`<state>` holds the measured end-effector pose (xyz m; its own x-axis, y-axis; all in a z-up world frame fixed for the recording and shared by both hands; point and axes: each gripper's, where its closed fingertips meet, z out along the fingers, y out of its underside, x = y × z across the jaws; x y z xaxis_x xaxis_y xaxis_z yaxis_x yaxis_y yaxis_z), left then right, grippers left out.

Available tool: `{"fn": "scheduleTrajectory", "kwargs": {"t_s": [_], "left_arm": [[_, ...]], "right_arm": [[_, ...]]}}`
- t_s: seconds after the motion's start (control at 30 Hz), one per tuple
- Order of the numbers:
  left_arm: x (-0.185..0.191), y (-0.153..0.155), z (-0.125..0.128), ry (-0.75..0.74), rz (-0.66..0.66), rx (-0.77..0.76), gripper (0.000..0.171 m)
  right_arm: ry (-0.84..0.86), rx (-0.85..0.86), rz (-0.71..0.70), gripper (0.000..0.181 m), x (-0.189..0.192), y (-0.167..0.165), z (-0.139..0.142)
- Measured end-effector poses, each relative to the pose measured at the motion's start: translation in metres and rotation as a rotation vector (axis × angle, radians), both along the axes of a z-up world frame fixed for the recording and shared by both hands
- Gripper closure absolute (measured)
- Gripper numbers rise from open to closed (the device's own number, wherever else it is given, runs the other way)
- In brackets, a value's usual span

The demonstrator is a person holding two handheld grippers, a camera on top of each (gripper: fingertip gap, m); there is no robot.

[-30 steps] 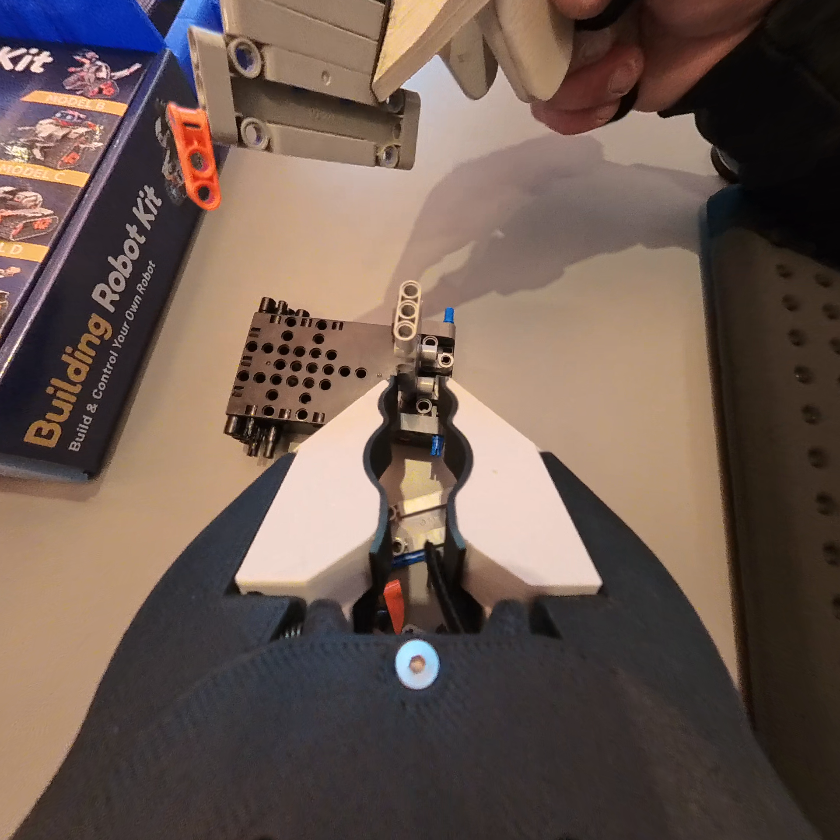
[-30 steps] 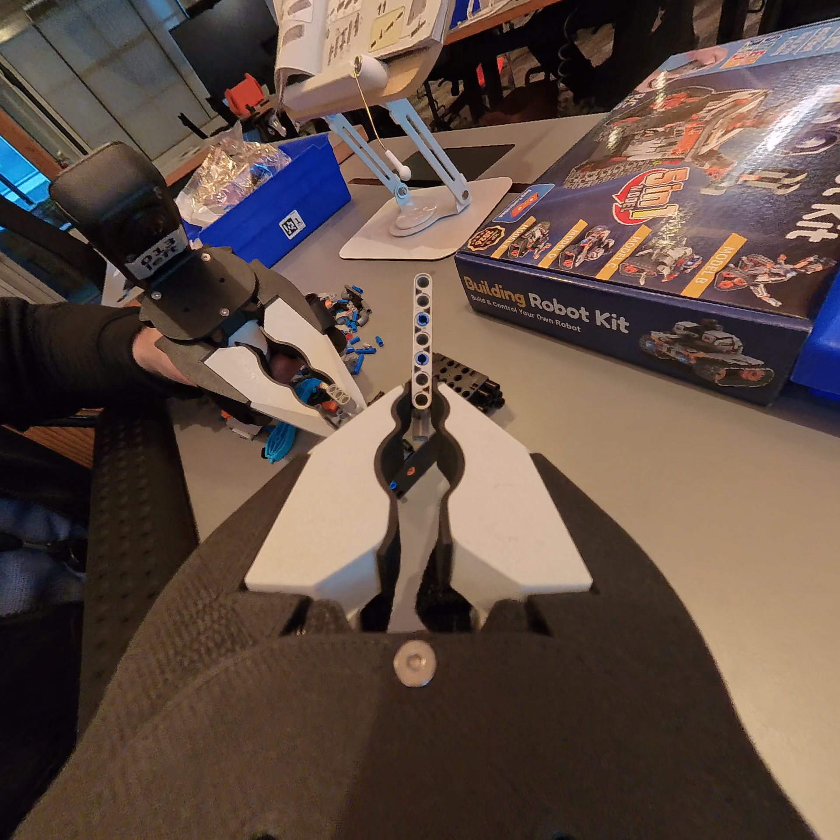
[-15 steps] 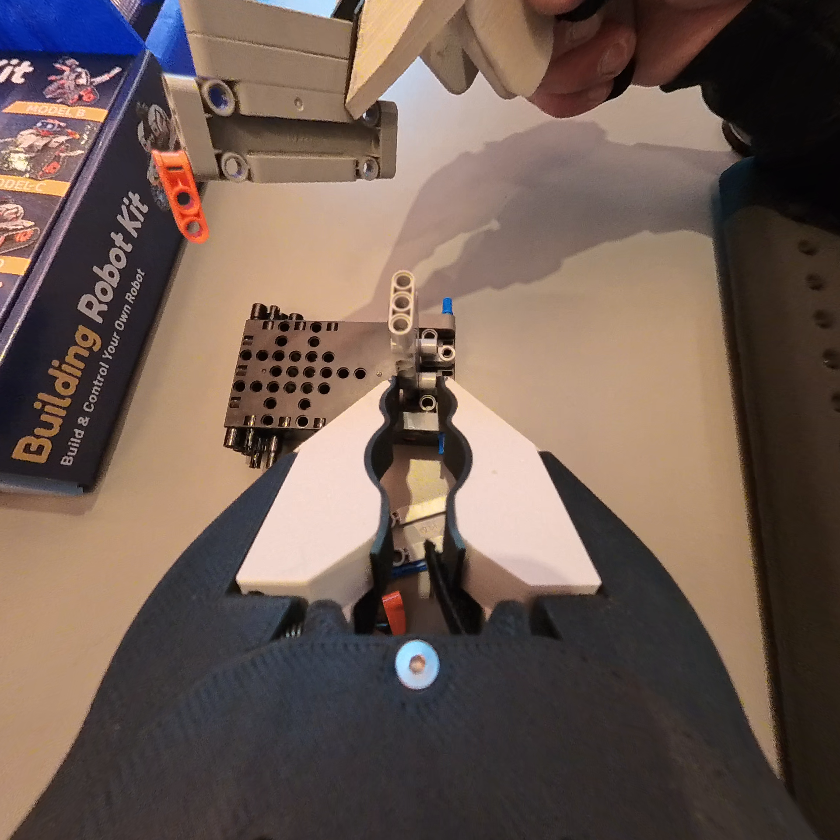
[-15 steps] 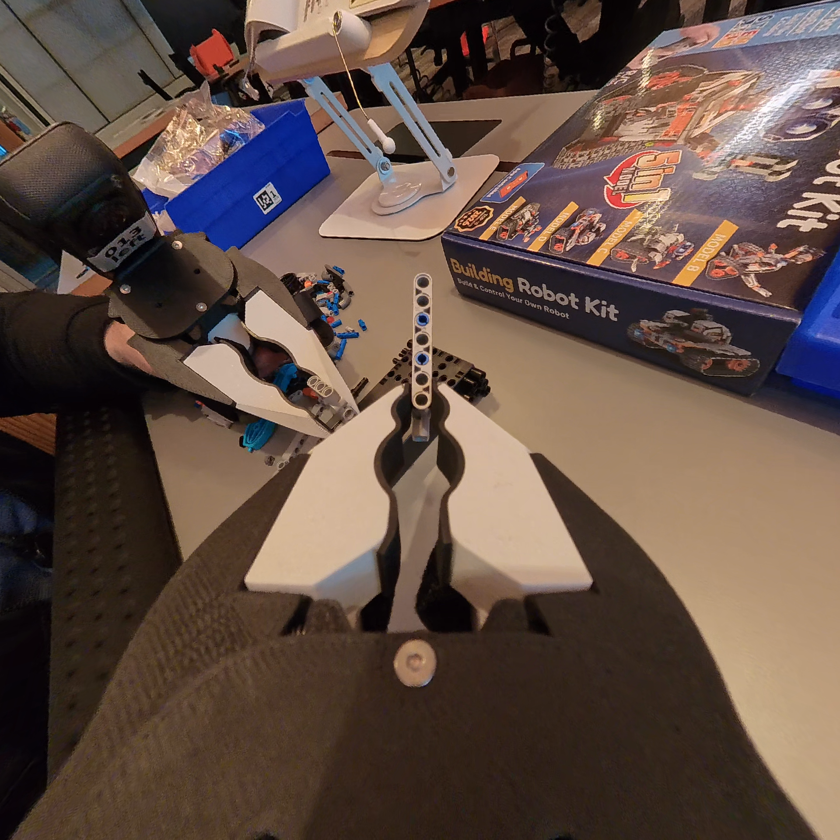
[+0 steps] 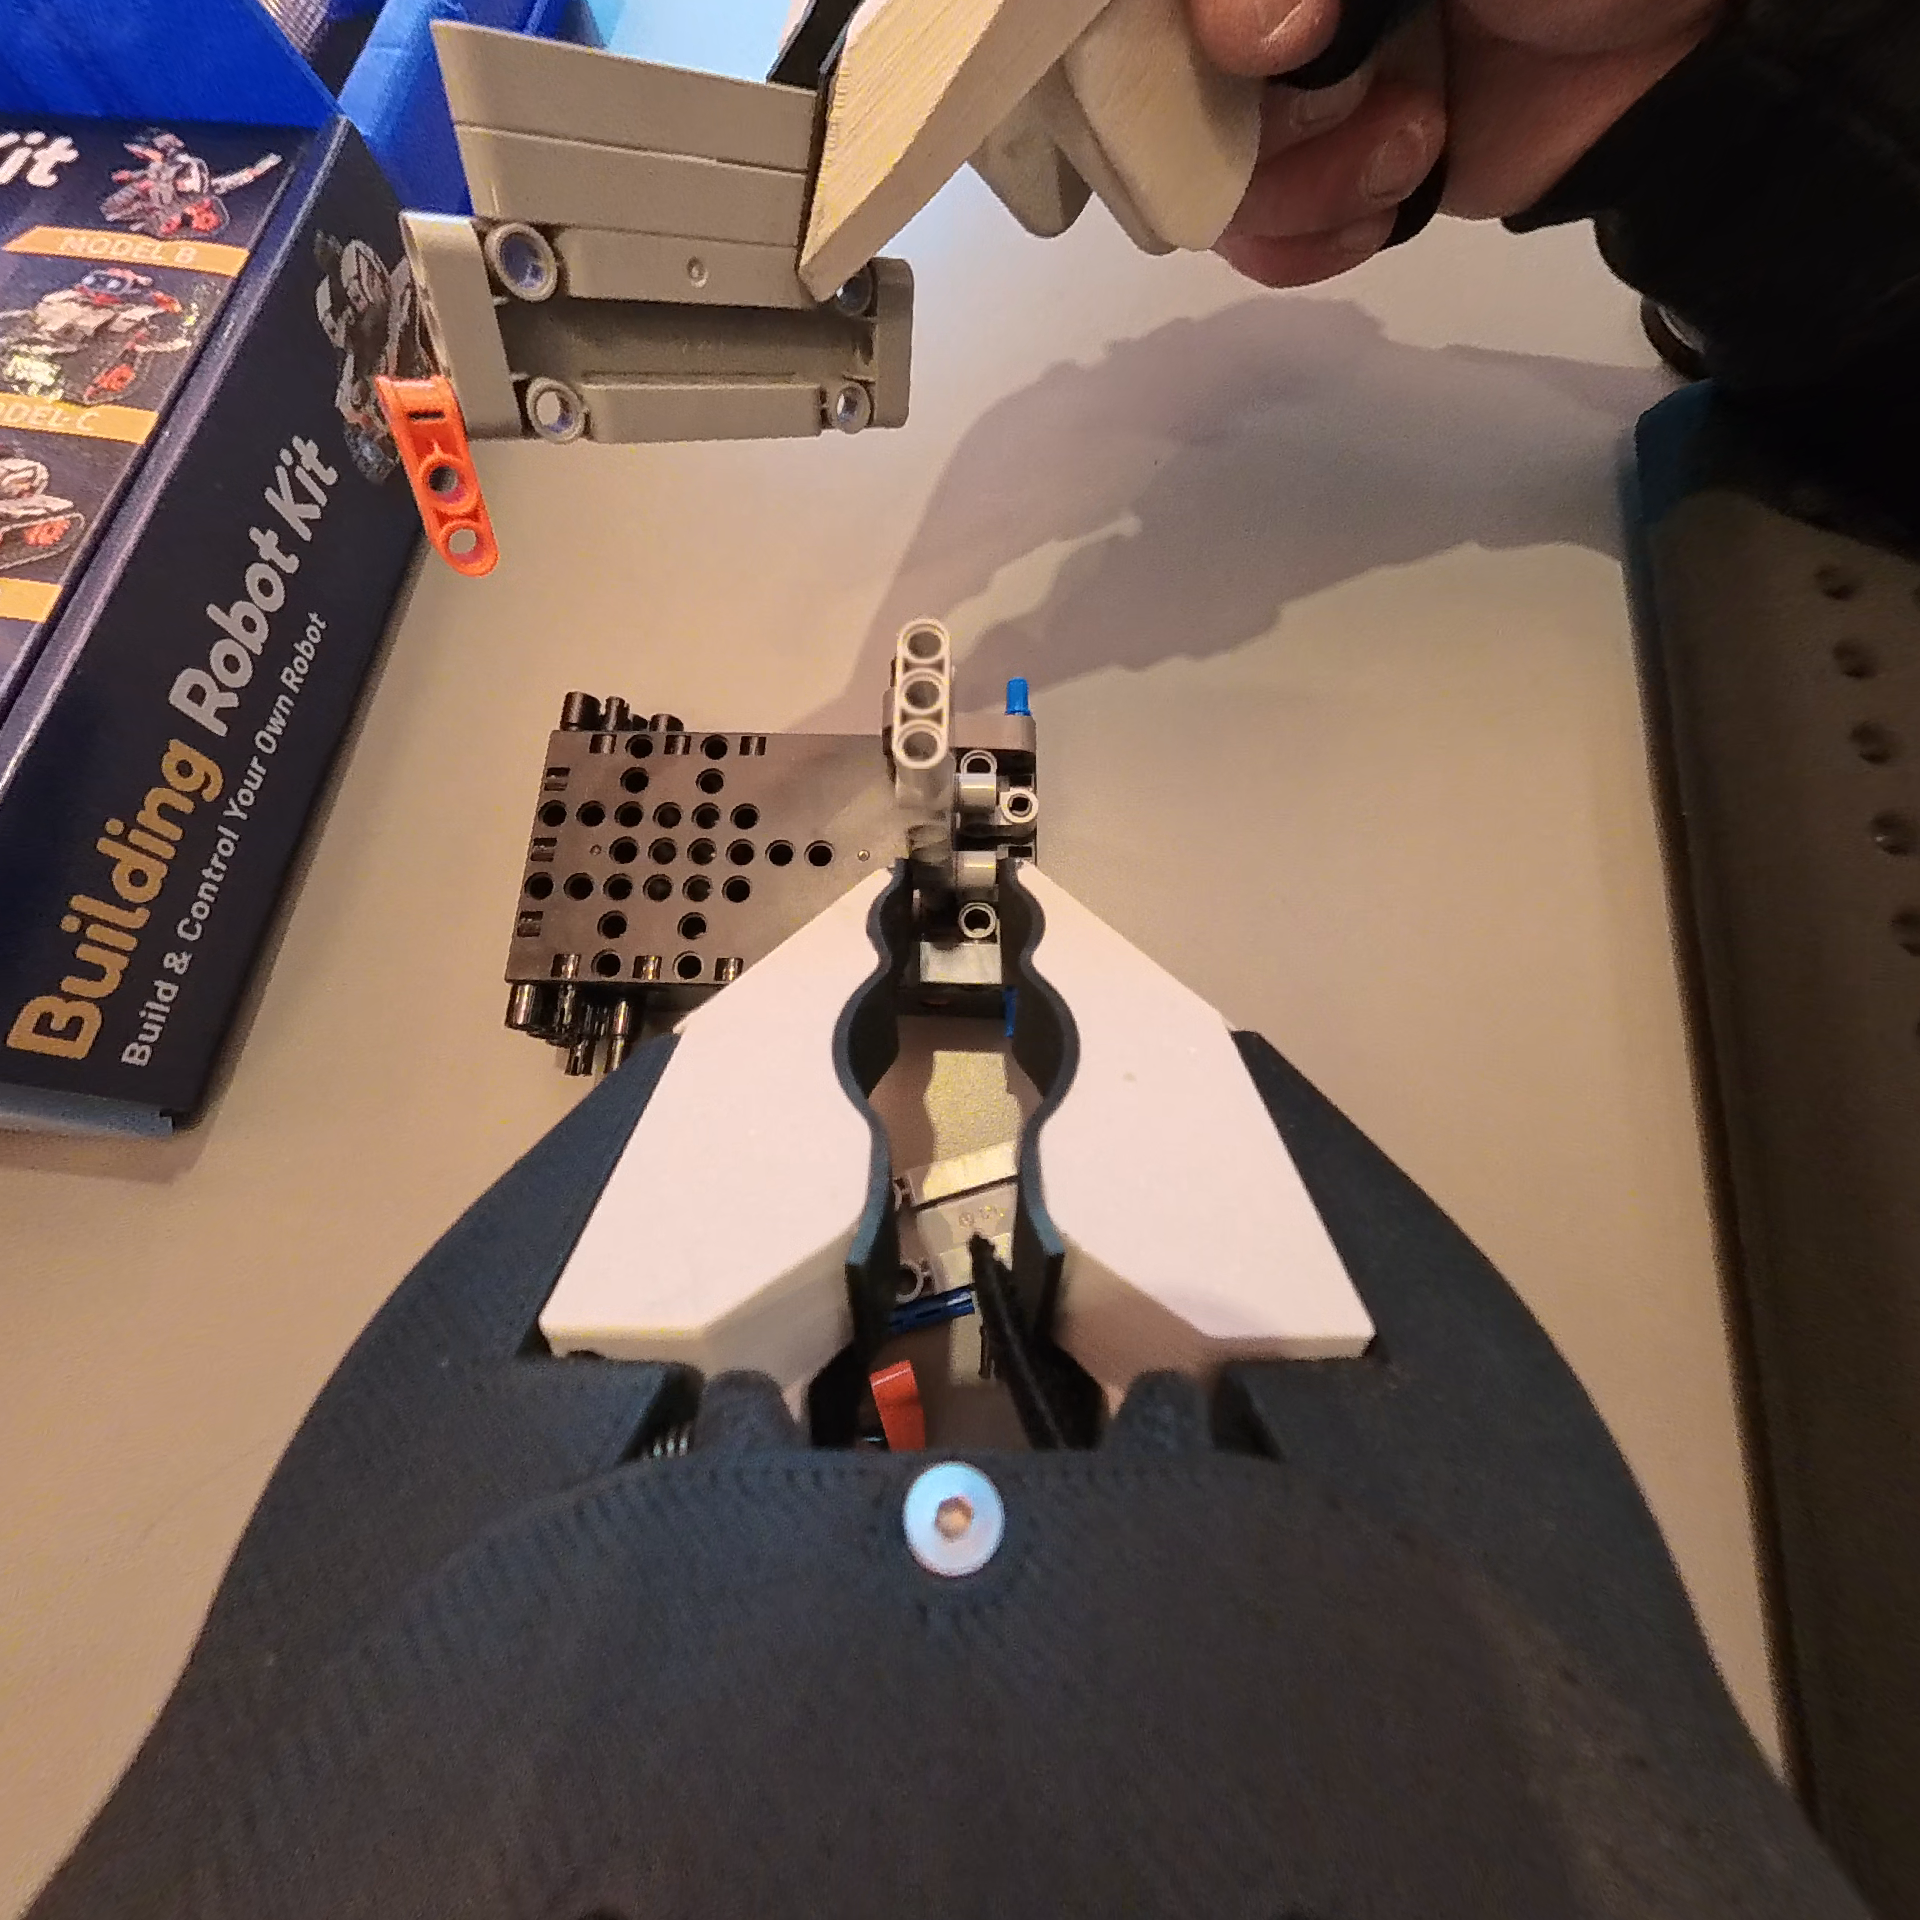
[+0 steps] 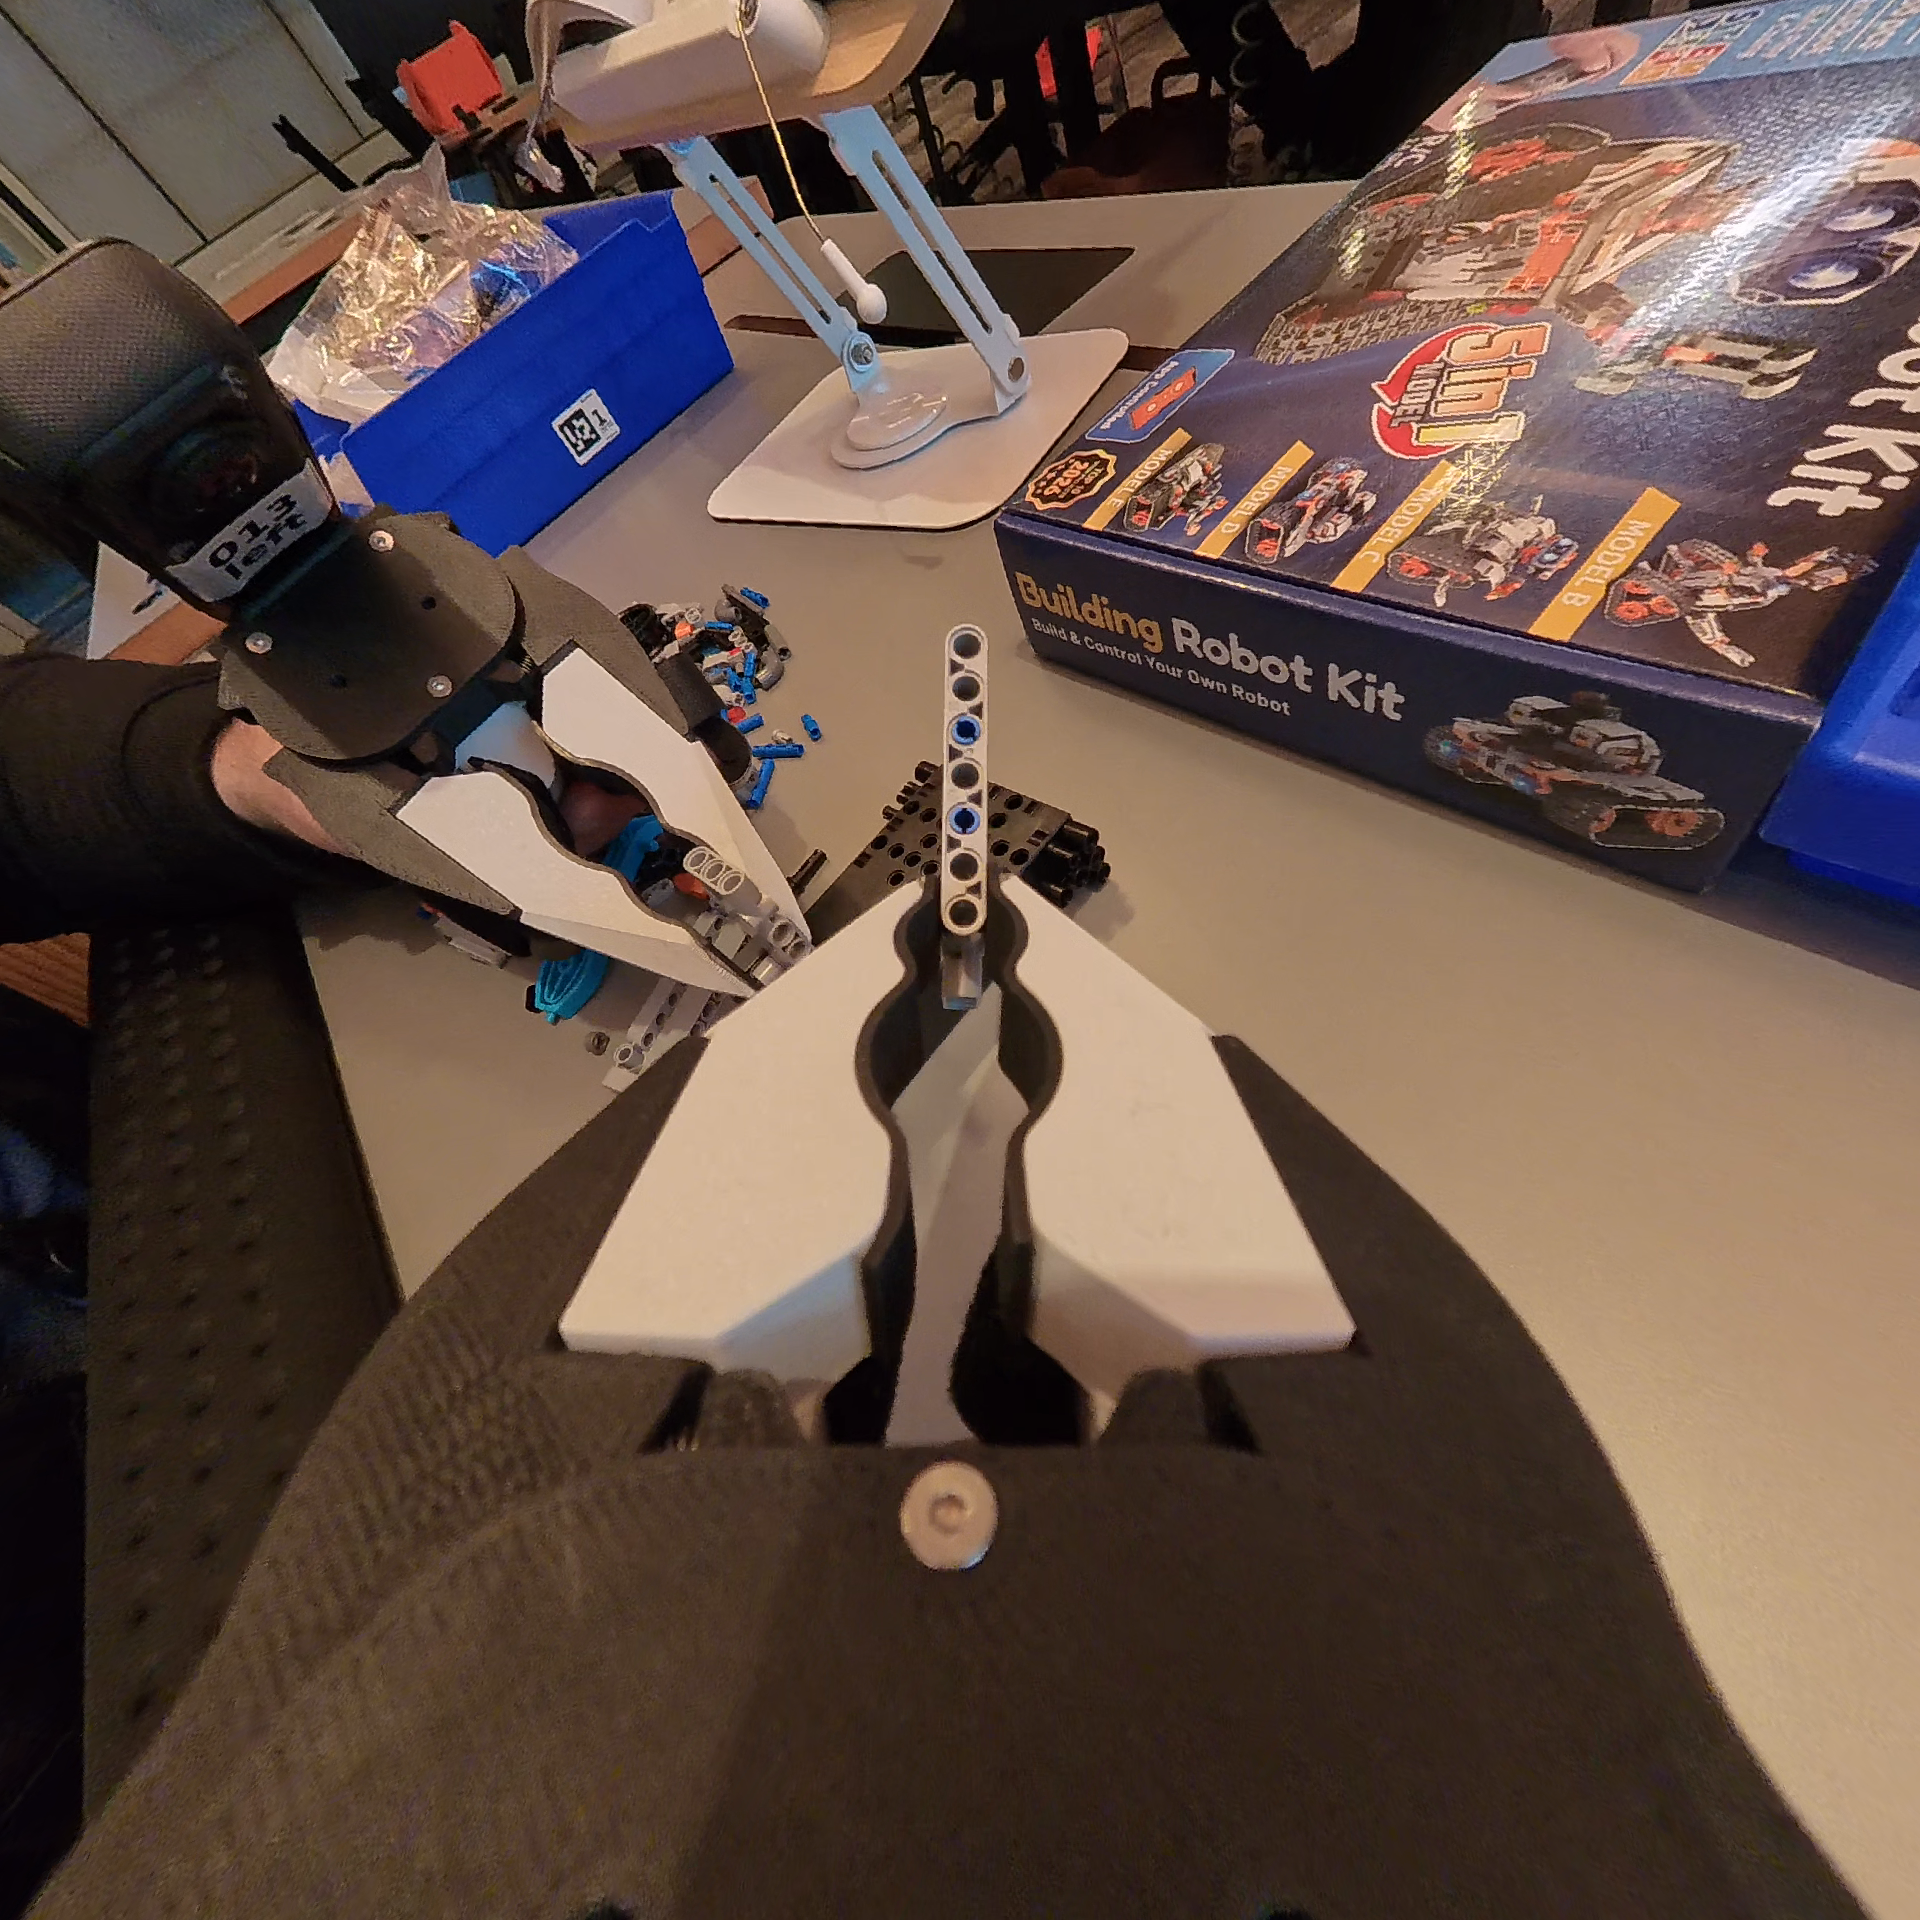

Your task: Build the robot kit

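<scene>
On the grey tabletop (image 5: pixel 1299 831), left wrist view: the left gripper (image 5: pixel 956 883) is closed narrowly on a small grey-and-black brick assembly (image 5: pixel 971 821), whose three-hole grey beam (image 5: pixel 921 717) and blue pin (image 5: pixel 1017 694) project beyond the fingertips. A black perforated plate (image 5: pixel 665 852) lies flat, touching the assembly on its left side. The kit box (image 5: pixel 177 644) sits along the left edge. Above, the right gripper's white finger (image 5: pixel 914 135) clamps a grey beam frame (image 5: pixel 665 312) held clear of the tabletop, with an orange connector (image 5: pixel 447 483) hanging from its lower left corner. A hand (image 5: pixel 1382 135) grips the handle at the upper right.

Right wrist view: the right gripper (image 6: pixel 961 914) is closed on a long grey beam (image 6: pixel 963 774), seen edge-on and pointing away from the camera, two of its holes filled with blue pins. The left gripper (image 6: pixel 764 961) enters from the left, its fingertips low over the black plate (image 6: pixel 997 831), pinching the assembly (image 6: pixel 727 904). Loose parts (image 6: pixel 727 665) are scattered behind it. Toward the far edge stand a blue bin (image 6: pixel 540 384) and a white stand (image 6: pixel 914 416); the kit box (image 6: pixel 1455 499) occupies the far right corner.
</scene>
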<state>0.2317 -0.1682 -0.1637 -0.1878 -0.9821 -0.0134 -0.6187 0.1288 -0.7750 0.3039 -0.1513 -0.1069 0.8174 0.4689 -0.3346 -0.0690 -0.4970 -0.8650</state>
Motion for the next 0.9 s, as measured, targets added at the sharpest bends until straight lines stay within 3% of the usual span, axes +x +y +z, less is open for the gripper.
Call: {"fn": "scheduleTrajectory", "kwargs": {"t_s": [0.9], "left_arm": [[-0.008, -0.001, 0.009, 0.013, -0.112, 0.022, 0.152]], "right_arm": [[-0.044, -0.07, -0.064, 0.176, -0.008, 0.0, -0.002]]}}
